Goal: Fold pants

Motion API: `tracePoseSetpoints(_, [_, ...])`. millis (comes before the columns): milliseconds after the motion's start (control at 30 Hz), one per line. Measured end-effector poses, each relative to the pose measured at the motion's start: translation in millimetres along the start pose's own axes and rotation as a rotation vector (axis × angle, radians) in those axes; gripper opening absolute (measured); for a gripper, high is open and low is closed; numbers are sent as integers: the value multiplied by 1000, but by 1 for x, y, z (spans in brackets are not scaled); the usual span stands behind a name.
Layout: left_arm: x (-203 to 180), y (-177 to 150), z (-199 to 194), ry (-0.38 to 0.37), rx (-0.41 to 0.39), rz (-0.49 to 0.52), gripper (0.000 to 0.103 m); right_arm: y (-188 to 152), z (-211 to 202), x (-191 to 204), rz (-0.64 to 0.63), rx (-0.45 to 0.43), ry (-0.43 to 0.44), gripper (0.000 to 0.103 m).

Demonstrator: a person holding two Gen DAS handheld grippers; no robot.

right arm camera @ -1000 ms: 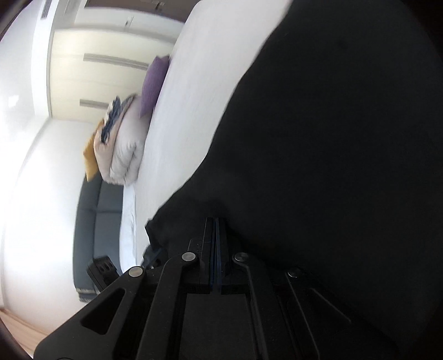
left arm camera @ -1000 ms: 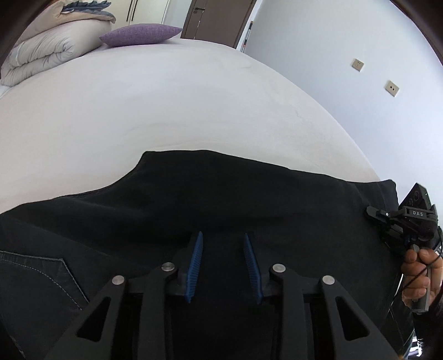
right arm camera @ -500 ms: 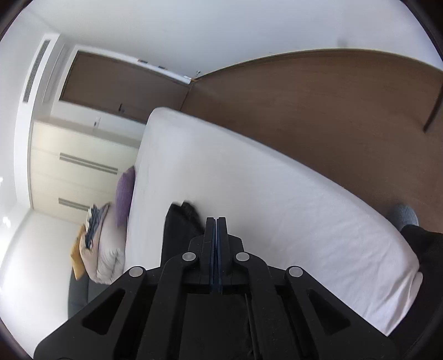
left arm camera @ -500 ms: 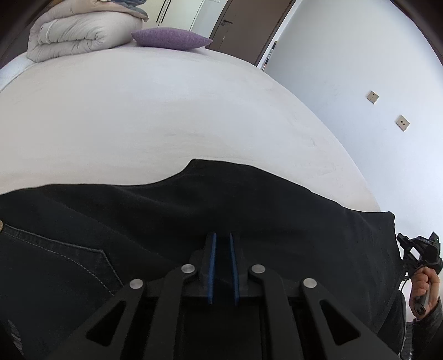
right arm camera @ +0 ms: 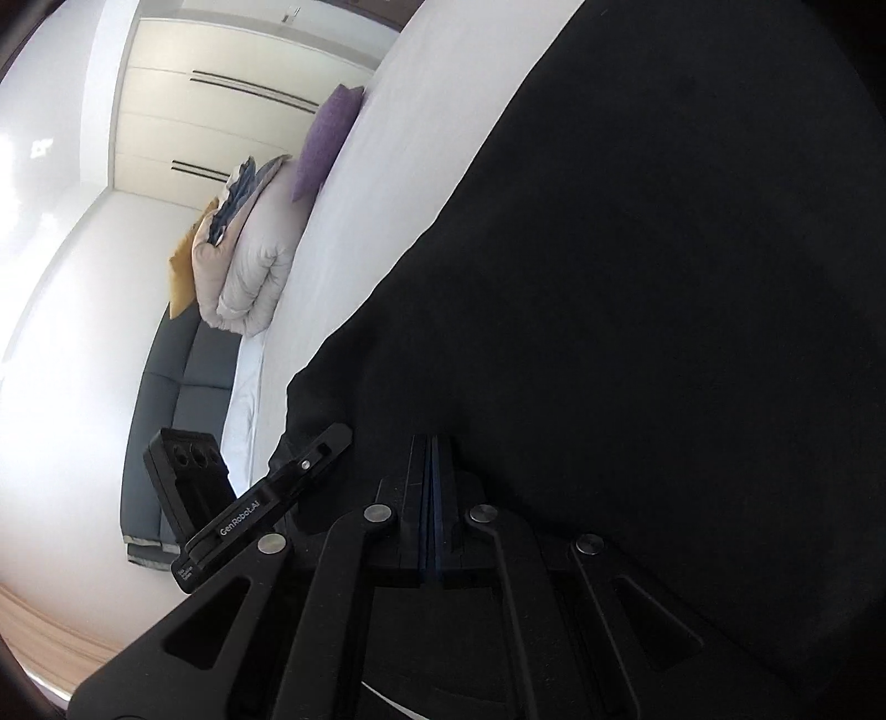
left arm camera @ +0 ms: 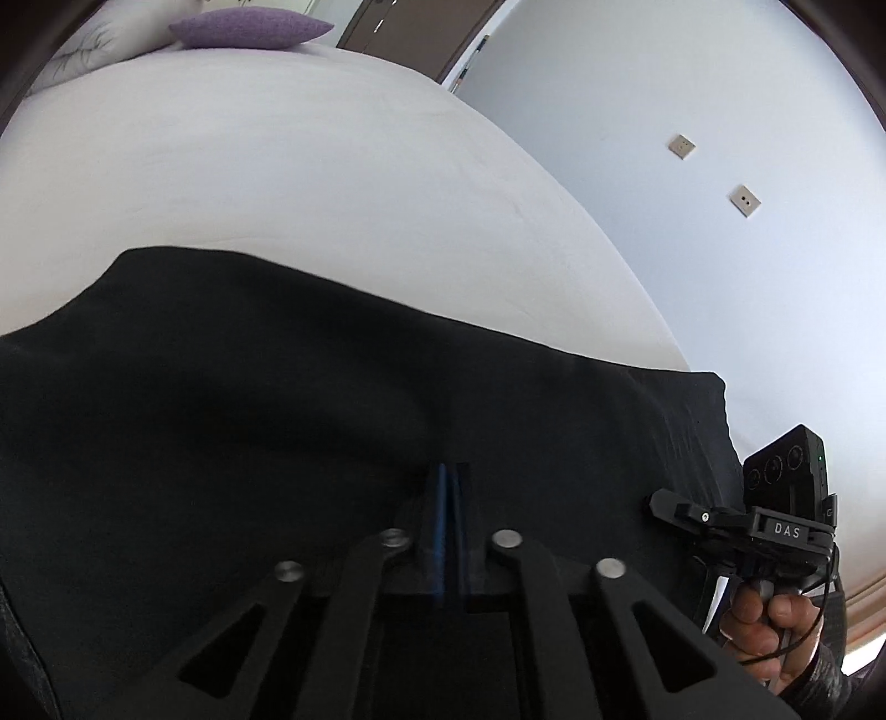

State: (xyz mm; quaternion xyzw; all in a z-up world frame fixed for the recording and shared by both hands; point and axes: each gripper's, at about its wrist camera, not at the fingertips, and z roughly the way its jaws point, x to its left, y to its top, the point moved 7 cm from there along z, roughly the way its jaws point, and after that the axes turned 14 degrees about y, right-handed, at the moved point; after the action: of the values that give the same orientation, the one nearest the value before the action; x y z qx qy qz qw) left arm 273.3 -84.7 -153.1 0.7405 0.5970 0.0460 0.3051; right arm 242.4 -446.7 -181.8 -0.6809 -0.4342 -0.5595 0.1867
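left gripper (left arm camera: 447, 487): pressed together now on the near edge of the black pants (left arm camera: 332, 421), against the spread blue pads of one second ago; closed already half a second ago, so a fresh grip, now carrying the cloth; more white bed (left arm camera: 277, 166) visible above the dark fabric than a half second before, and no more pocket stitching at the lower left, so probably lifted and drawn a little toward the person;

right gripper (right arm camera: 432, 471): pads pressed flat together, black cloth all around and seemingly between them; pointing half a second ago away over the bed and the wooden floor, now turned back to the pants (right arm camera: 637, 332), which fill almost the whole right view; seen also from the left view at the far right end of the garment (left arm camera: 673, 507), with the right hand (left arm camera: 775, 626) on its handle; left gripper body visible from the right view, just beside the pants edge (right arm camera: 310, 454);

pants lying across the near part of the bed, well apart from the purple pillow (left arm camera: 249, 25) and the folded duvet (right arm camera: 255, 260) at the head;

meaning for the task, as a judgement: both ends of one long edge now pinched, so ready to lift and carry this edge over to the far side for a fold; no fold visible yet as finished; risk of uneven lift, since soft cloth sags between two grips.
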Motion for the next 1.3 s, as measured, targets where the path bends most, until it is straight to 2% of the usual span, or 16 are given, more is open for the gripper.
tracePoseSetpoints(67, [13,-2,-7,-3,-2,15,4,27,-21,-22,33,-55,6,0])
tracePoseSetpoints(167, [41,2,-21,39,-29,11,4,49,-64,-40,55,-125,16,0])
tracePoseSetpoints(300, [112,-2,-42,107,-62,-57,4,57,-63,-43,67,-164,14,0])
tracePoseSetpoints(400, [169,-2,-58,155,-85,-136,4,62,-84,-51,64,-172,-1,0])
tracePoseSetpoints(467, [201,-2,-73,143,-111,-187,5,63,-95,-53,61,-179,-9,0])
tracePoseSetpoints(567, [238,-1,-95,223,-145,-183,4,64,-111,-54,62,-200,-16,0])
tracePoseSetpoints(633, [265,-4,-108,313,-155,-178,4,66,-115,-53,72,-215,-30,0])
tracePoseSetpoints(700, [289,-7,-128,353,-191,-214,4,68,-125,-48,76,-238,-62,0])
tracePoseSetpoints(800, [293,-8,-155,420,-242,-230,2,69,-130,-28,43,-248,-55,0])
tracePoseSetpoints(900, [257,-8,-166,362,-293,-217,2,59,-83,10,-9,-128,31,0])
tracePoseSetpoints(933, [241,-6,-164,350,-299,-200,7,51,-54,27,-34,-55,58,0])
tracePoseSetpoints(967, [223,-5,-158,337,-300,-183,13,42,-28,39,-57,10,75,0])
tracePoseSetpoints(1067, [194,-3,-126,359,-252,-134,17,15,53,66,-63,190,118,0])
tracePoseSetpoints(1133, [193,-3,-94,403,-176,-129,16,1,103,75,-57,272,121,0])
tracePoseSetpoints(1233, [215,-12,-86,331,-171,-221,8,-17,171,78,-63,358,92,0])
tracePoseSetpoints(1300, [224,-13,-85,287,-171,-255,5,-17,204,64,-47,355,42,0])
